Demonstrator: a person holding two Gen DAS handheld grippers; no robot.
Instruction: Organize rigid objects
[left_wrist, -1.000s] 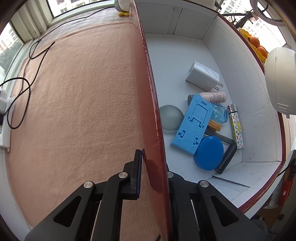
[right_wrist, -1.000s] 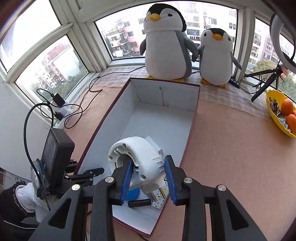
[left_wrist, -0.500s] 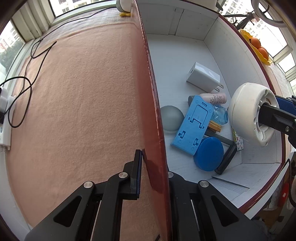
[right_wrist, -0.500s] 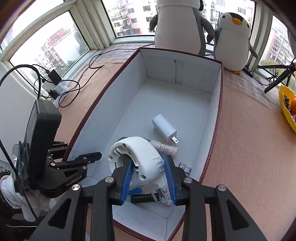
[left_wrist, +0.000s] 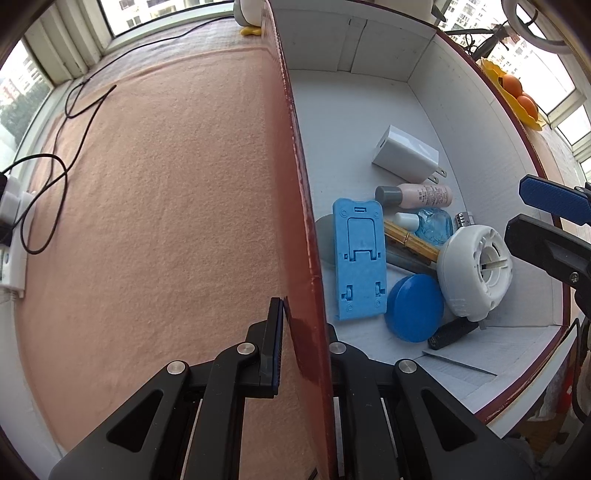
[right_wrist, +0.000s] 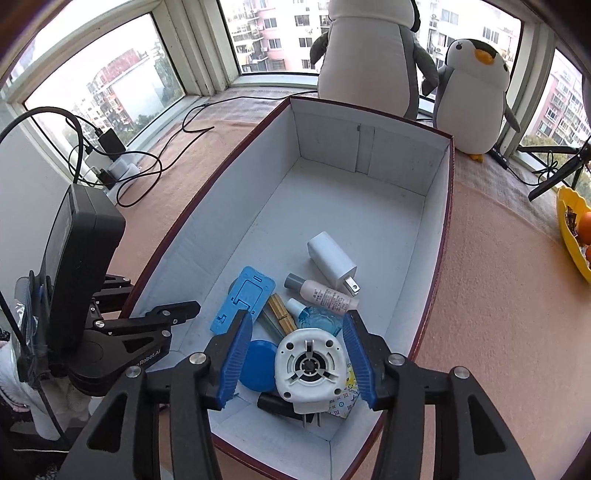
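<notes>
A white round plug-in device (right_wrist: 310, 369) lies in the near end of the red box (right_wrist: 448, 206), on top of other items; it also shows in the left wrist view (left_wrist: 476, 271). My right gripper (right_wrist: 297, 363) is open above it, its blue pads (right_wrist: 232, 362) apart on either side. My left gripper (left_wrist: 303, 332) is shut on the box's left wall (left_wrist: 295, 177). In the box lie a blue phone stand (left_wrist: 358, 258), a blue round lid (left_wrist: 413, 308), a white charger (left_wrist: 404, 153), a pink bottle (left_wrist: 417, 194) and a blue glass bottle (left_wrist: 430, 225).
Two plush penguins (right_wrist: 369, 55) stand behind the box by the window. A yellow bowl with oranges (right_wrist: 574, 229) sits at the right. Black cables and a power strip (right_wrist: 122, 166) lie at the left on the peach cloth (left_wrist: 166, 184).
My right gripper carried the white device down into the box, opened and let it go. It now rests on the items at the near end. The left gripper kept its hold.
</notes>
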